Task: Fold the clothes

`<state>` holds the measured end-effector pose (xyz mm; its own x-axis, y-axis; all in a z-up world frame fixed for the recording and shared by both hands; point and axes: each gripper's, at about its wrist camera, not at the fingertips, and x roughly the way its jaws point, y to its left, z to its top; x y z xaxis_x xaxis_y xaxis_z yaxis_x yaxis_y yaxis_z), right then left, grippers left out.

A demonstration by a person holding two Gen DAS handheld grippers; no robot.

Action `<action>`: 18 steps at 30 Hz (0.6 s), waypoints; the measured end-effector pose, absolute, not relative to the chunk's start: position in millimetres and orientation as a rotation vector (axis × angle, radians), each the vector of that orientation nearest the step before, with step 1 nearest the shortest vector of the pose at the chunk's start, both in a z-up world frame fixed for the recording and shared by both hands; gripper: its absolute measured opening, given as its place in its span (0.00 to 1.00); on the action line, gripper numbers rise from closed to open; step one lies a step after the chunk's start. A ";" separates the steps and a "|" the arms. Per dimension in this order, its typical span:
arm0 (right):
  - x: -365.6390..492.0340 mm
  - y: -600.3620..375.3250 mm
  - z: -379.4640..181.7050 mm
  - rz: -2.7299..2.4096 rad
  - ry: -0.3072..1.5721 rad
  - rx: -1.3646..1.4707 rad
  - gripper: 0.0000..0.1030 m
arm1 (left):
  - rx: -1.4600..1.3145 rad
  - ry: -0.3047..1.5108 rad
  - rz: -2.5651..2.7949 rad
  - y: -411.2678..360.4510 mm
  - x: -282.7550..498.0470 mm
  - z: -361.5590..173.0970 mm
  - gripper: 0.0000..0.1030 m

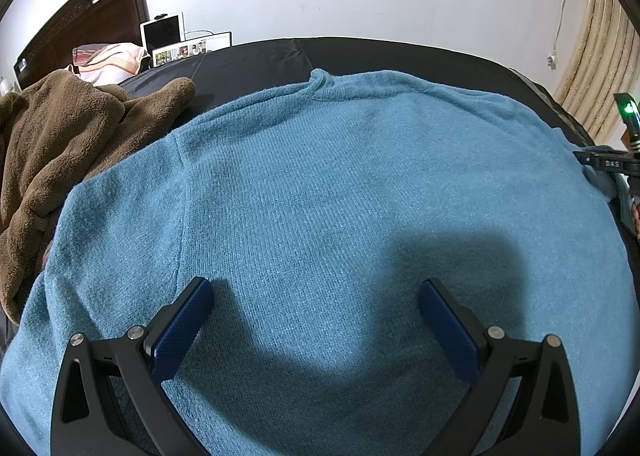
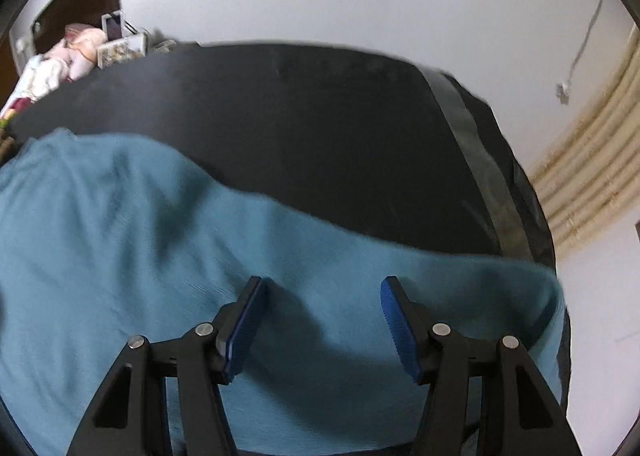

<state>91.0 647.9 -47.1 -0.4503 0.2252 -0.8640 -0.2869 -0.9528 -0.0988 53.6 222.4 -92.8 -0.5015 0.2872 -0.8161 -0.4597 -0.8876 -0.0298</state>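
Note:
A teal knit sweater (image 1: 320, 176) lies spread flat on a black bed cover (image 1: 260, 60), its collar (image 1: 320, 80) at the far side. My left gripper (image 1: 316, 283) hovers over the sweater's lower body, jaws wide open with nothing between the blue pads (image 1: 184, 328). In the blurred right wrist view, my right gripper (image 2: 323, 282) stands open over the sweater's (image 2: 120, 236) right part, where a strip of cloth reaches toward the bed's edge (image 2: 520, 280). No cloth is pinched in it. The right tool's black body (image 1: 612, 164) shows at the sweater's right edge.
A brown fleece blanket (image 1: 60, 156) is heaped left of the sweater, touching its sleeve. Behind it lie a pink folded cloth (image 1: 108, 60), a tablet (image 1: 162, 32) and a dark wooden headboard (image 1: 80, 24). Bare black cover (image 2: 320, 128) stretches beyond the sweater. A beige curtain (image 1: 600, 56) hangs at the right.

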 end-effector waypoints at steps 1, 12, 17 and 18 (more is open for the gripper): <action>94.8 652.9 -49.3 2.441 0.121 -1.443 0.62 | -1.246 0.266 2.386 222.4 53.6 -92.8 1.00; 135.3 674.1 -57.3 2.391 0.207 -1.363 0.75 | -1.247 0.270 2.383 221.9 52.6 -93.7 1.00; 152.3 665.0 -43.7 2.447 0.166 -1.312 0.75 | -1.246 0.272 2.384 221.4 52.2 -94.5 1.00; 160.2 664.9 -36.0 2.470 0.169 -1.276 0.75 | -1.246 0.272 2.384 221.3 52.1 -94.5 1.00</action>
<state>160.2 664.9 -36.0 -0.5303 0.2557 -0.8083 -0.3632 -0.9300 -0.0559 52.1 221.3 -94.5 -0.5010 0.2856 -0.8170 -0.4621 -0.8865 -0.0265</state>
